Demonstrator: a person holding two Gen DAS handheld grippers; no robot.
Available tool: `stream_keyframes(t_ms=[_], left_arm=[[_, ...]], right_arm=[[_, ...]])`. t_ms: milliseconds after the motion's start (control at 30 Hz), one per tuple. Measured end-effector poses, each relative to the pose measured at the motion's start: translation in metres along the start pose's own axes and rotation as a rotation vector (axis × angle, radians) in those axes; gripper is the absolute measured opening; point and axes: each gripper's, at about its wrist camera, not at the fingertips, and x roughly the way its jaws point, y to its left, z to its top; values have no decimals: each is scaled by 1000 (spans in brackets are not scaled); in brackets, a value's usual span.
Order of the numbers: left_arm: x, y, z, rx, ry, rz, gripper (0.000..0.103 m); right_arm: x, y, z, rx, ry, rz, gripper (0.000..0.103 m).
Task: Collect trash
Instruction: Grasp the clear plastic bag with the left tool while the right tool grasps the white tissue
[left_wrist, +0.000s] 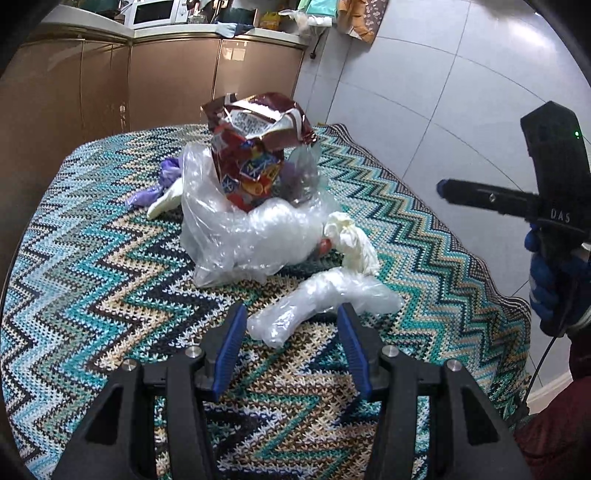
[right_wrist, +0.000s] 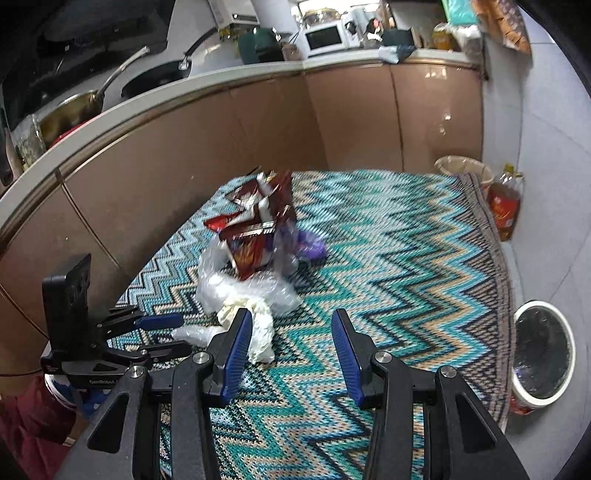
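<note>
Your left hand-held gripper (left_wrist: 291, 325), released and empty, sits just short of the crumpled clear plastic wrap (left_wrist: 321, 304), lying crosswise; the right one (right_wrist: 291, 332) trails, also released.

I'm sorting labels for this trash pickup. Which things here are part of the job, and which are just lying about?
Part of the job:
- snack bag
- clear plastic bag
- crumpled tissue
- purple wrapper
- trash bin

Just lying about:
- microwave
- frying pan
- zigzag cloth

left claw (left_wrist: 291, 317) open, right claw (right_wrist: 291, 321) open
</note>
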Motion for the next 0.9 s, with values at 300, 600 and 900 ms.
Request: stream_keyframes(t_ms=[300, 600, 900], left_arm=[[16, 3, 0, -5, 23, -29, 32], [31, -4, -1, 1, 33, -39, 13], [22, -10, -6, 11, 18, -24, 6]], right_arm=[[40, 5, -7, -5, 91, 60, 38], [68, -1, -12, 18, 148, 108, 34], [86, 0, -16, 28, 188, 164, 22]])
